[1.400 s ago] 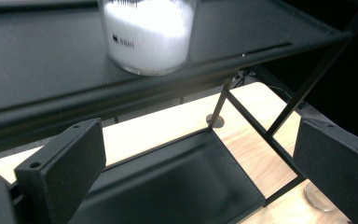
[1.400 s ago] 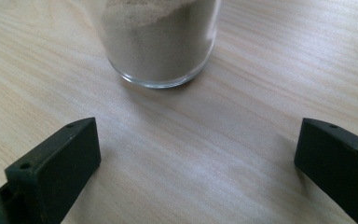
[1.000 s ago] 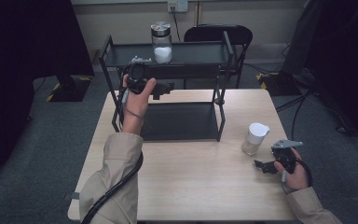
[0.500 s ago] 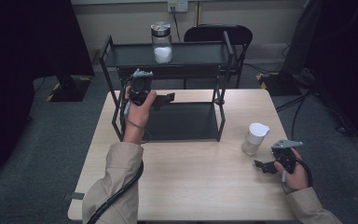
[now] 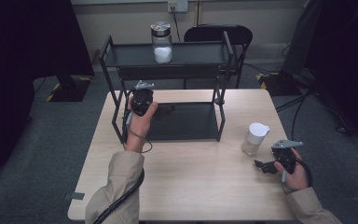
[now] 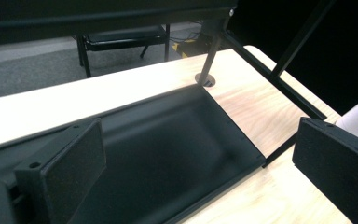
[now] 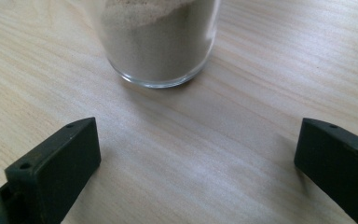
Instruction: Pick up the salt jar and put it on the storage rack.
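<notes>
Sand-filled glass jar (image 7: 156,42), white-lidded, stood on table (image 5: 205,186) just ahead of right gripper (image 5: 266,166), jaws spread for grasping; left gripper (image 5: 164,110) held empty, jaws apart, over rack's lower shelf (image 6: 168,154).

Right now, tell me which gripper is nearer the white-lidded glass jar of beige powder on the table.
Right. The right gripper sits just beside the jar; the left gripper is across the table, over the black rack's lower shelf.

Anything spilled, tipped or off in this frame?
Nothing stands out. The jar on the table stands upright with no powder around its base, the jar on the top shelf is upright too, and the rack sits square. Left gripper and right gripper are open, holding nothing.
</notes>
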The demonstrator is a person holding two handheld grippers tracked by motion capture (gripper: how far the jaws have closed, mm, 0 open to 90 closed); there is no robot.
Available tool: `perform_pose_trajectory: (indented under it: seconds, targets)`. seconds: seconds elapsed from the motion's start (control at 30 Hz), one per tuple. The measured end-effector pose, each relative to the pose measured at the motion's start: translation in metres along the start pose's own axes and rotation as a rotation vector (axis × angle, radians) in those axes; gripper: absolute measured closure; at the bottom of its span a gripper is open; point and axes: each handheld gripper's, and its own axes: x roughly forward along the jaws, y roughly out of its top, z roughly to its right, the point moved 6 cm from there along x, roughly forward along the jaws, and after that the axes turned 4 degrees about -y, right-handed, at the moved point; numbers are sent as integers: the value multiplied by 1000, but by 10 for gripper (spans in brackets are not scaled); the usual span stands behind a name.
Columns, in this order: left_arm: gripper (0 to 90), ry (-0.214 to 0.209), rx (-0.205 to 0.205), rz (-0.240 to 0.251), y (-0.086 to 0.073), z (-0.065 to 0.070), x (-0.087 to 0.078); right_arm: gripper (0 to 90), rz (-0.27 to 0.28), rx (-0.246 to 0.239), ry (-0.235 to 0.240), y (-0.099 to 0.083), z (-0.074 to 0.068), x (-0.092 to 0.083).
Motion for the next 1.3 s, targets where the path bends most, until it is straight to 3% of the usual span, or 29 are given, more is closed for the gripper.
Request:
perform_pose_trajectory:
  seconds: [0.97, 1.3]
  targets:
    - [20, -20, -26, -53, -57, -10, 17, 0, 0, 1, -3, 0, -1, 0]
    - [19, -38, -21, -62, -74, -8, 21, 0, 0, 2, -3, 0, -1, 0]
